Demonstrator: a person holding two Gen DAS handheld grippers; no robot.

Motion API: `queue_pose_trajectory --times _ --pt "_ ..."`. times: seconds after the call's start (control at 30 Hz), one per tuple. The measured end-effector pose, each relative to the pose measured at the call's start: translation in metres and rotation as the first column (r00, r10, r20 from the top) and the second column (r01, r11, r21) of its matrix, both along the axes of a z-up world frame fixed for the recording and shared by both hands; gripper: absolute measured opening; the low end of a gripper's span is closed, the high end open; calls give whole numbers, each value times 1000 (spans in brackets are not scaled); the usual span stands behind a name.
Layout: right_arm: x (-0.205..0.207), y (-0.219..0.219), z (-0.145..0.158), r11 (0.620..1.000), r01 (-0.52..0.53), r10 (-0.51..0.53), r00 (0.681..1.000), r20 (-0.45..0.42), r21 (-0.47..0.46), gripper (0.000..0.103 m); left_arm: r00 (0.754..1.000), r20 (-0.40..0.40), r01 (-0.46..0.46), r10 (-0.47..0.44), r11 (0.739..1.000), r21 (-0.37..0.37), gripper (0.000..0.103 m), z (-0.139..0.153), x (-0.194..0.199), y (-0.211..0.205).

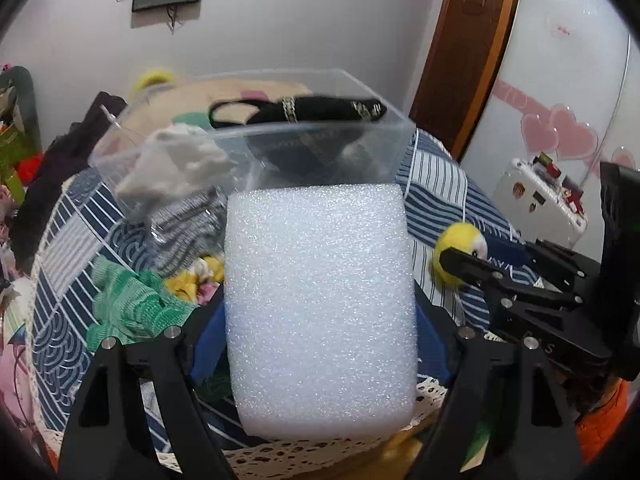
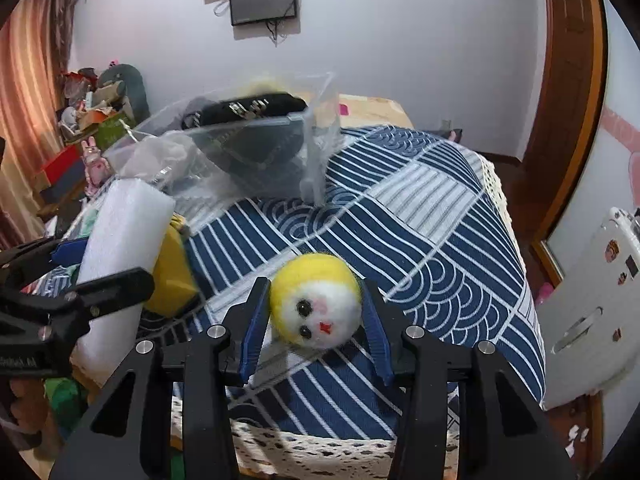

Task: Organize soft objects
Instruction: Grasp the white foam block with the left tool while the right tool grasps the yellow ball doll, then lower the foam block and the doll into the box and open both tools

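Note:
My left gripper (image 1: 318,320) is shut on a white foam block (image 1: 320,308) and holds it above the table; the block also shows in the right wrist view (image 2: 124,232). My right gripper (image 2: 314,300) is shut on a yellow and white felt ball (image 2: 316,300) with a small face, which also shows in the left wrist view (image 1: 460,250). A clear plastic box (image 1: 256,148) stands behind, holding a black band (image 1: 316,110), a white cloth (image 1: 176,164) and other soft items. In the right wrist view the box (image 2: 248,148) is at the upper left.
A blue and white patterned tablecloth (image 2: 420,232) covers the table, with a lace edge (image 2: 320,452) at the front. A green knitted cloth (image 1: 132,304) and a yellow flowered piece (image 1: 192,280) lie left of the foam. A white suitcase (image 1: 540,196) stands at the right.

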State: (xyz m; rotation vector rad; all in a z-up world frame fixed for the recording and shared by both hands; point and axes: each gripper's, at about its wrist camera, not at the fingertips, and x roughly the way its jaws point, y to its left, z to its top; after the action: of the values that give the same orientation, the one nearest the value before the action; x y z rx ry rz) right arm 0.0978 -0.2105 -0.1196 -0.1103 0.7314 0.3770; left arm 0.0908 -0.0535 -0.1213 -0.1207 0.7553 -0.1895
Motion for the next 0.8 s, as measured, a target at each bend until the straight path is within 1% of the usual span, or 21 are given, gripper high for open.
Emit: queue_pose_trajectory --times 0.27,0.43,0.53,0.67,0.8 --pt "-9 9 27 999 -36 35 997 74 15 41 994 91 -56 59 998 -32 80 31 -10 27" --pt "-4 17 46 998 -52 46 991 125 40 41 981 151 -110 118 992 -59 80 53 -11 54" --pt "1 22 57 997 -61 51 986 158 56 41 969 186 -146 160 986 -83 80 66 -10 73" --pt "11 28 70 995 -64 48 980 193 78 41 959 208 -169 191 979 -117 80 77 -4 93" --pt "21 33 78 993 -67 44 975 219 96 41 948 232 -197 215 975 -100 80 85 9 103"
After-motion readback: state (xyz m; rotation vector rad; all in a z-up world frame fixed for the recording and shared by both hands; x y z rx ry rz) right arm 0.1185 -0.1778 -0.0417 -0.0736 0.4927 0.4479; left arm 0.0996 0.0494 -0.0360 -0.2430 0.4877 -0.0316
